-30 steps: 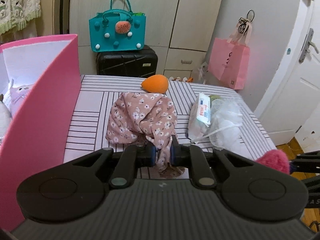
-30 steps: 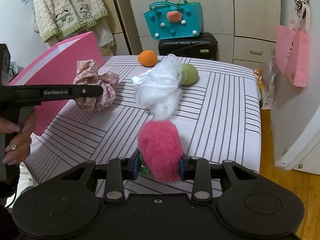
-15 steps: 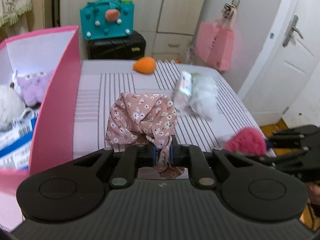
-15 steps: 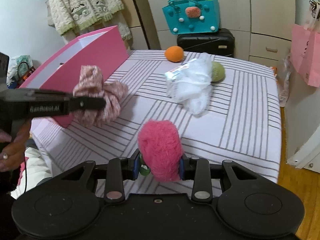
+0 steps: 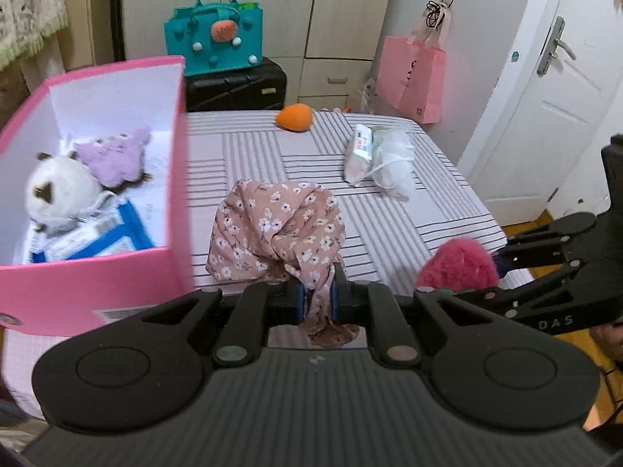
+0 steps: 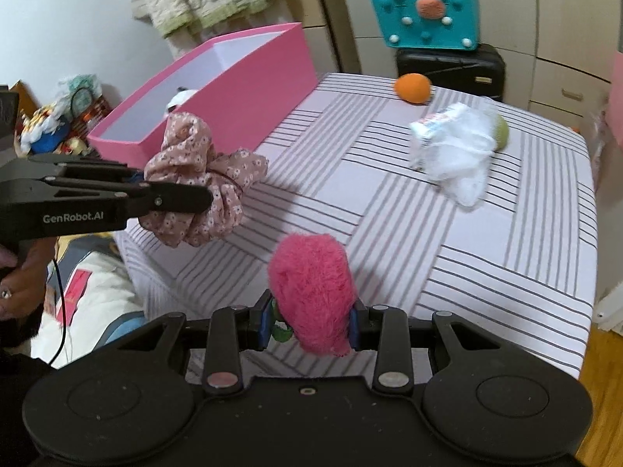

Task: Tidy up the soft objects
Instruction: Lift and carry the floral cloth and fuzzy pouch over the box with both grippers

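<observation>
Floral scrunchie (image 5: 278, 229), pink with small white flowers, pinched by a fold of its fabric in the left gripper (image 5: 316, 299), jaws closed tight on the cloth, the bulk of it bunched just ahead of the fingertips and a tail hanging below them. Seen from the right wrist, same scrunchie (image 6: 202, 183) lifted clear of the striped surface, off its near-left corner. Fuzzy hot-pink plush (image 6: 313, 295) gripped in the right gripper (image 6: 309, 321), jaws part-way closed with both pads pressing its sides, a small green piece (image 6: 281, 330) showing at the left pad; also raised off the surface. From the left wrist, that plush (image 5: 459, 264) just right of the left gripper, the right gripper (image 5: 467, 278) reaching in from the right edge.

Left of the left gripper and ahead: open pink box (image 5: 175, 179), white inside, holding a white plush (image 5: 58, 190), a lilac plush (image 5: 117, 159) and blue-and-white packets (image 5: 93, 237). Box resting on the striped desk (image 6: 486, 264). Well ahead of both grippers on the desk: orange sponge (image 5: 294, 117), and to the right of it a tissue pack (image 5: 360, 151) touching a white mesh bath pouf (image 5: 393, 159), with a green round thing (image 6: 502, 134) partly hidden behind the pouf.

Beyond the far edge: teal tote bag (image 5: 218, 41) on top of a black suitcase (image 5: 233, 85), pink shopping bag (image 5: 414, 74) hanging by a white door (image 5: 545, 116). A hand (image 6: 23, 280) on the left gripper's handle at the left edge of the right wrist view.
</observation>
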